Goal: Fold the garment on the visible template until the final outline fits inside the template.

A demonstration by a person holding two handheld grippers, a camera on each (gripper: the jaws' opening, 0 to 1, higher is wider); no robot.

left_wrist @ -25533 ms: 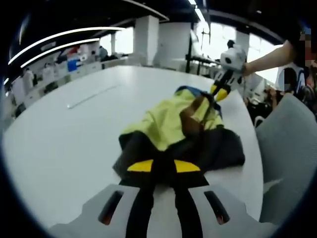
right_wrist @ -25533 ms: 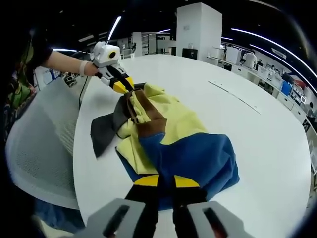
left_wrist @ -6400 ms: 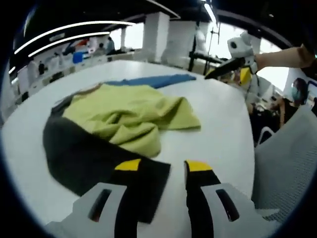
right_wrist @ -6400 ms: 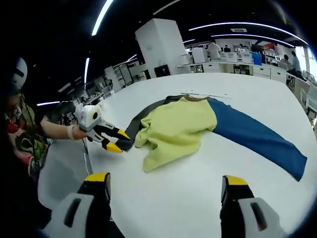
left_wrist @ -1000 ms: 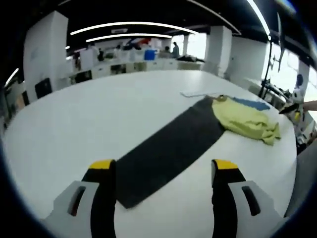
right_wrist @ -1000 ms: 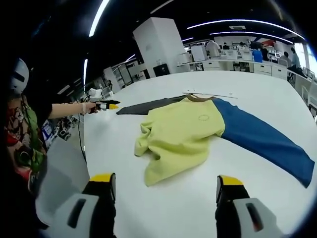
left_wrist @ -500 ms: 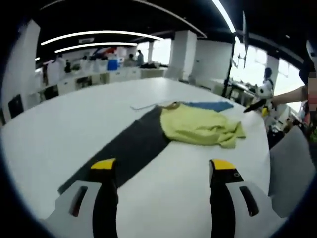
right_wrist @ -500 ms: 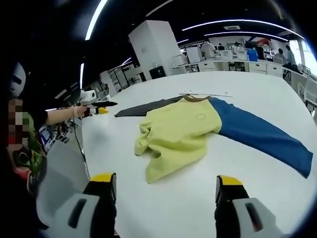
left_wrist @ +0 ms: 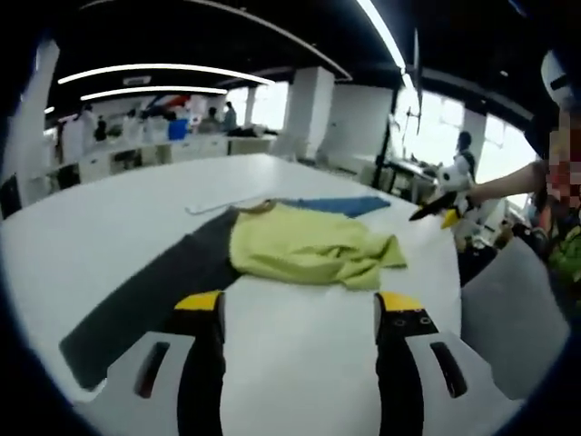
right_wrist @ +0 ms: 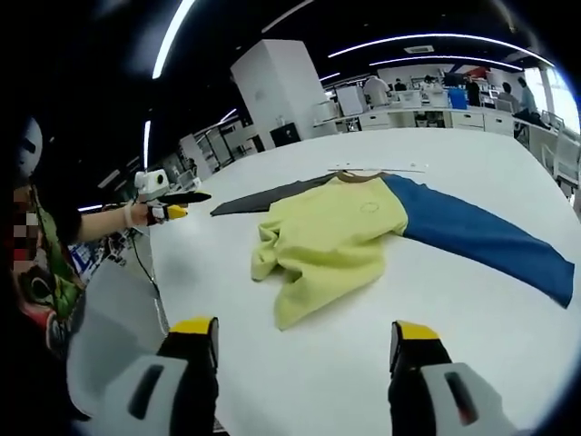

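The garment lies spread on the white table [left_wrist: 109,213]. Its yellow body [left_wrist: 309,250] is crumpled at the hem, with a dark sleeve [left_wrist: 136,295] stretched toward me and a blue sleeve [left_wrist: 340,206] on the far side. My left gripper [left_wrist: 300,304] hovers open over the table just short of the yellow body, holding nothing. In the right gripper view the yellow body [right_wrist: 331,232], blue sleeve [right_wrist: 481,238] and dark sleeve [right_wrist: 259,195] lie ahead of my open, empty right gripper [right_wrist: 304,329]. A thin pale strip [right_wrist: 379,168] lies by the collar.
A grey mesh chair [left_wrist: 508,309] stands at the table's edge, also seen as a chair [right_wrist: 100,318] at the left. The right gripper [left_wrist: 440,204] is held by a person's arm over the far edge. The left gripper [right_wrist: 172,202] hangs beyond the dark sleeve. Desks and a pillar stand behind.
The left gripper has swung and come nearer to the yellow body, so the dark sleeve now lies off to its left. The right gripper has hardly moved. The garment lies as before.
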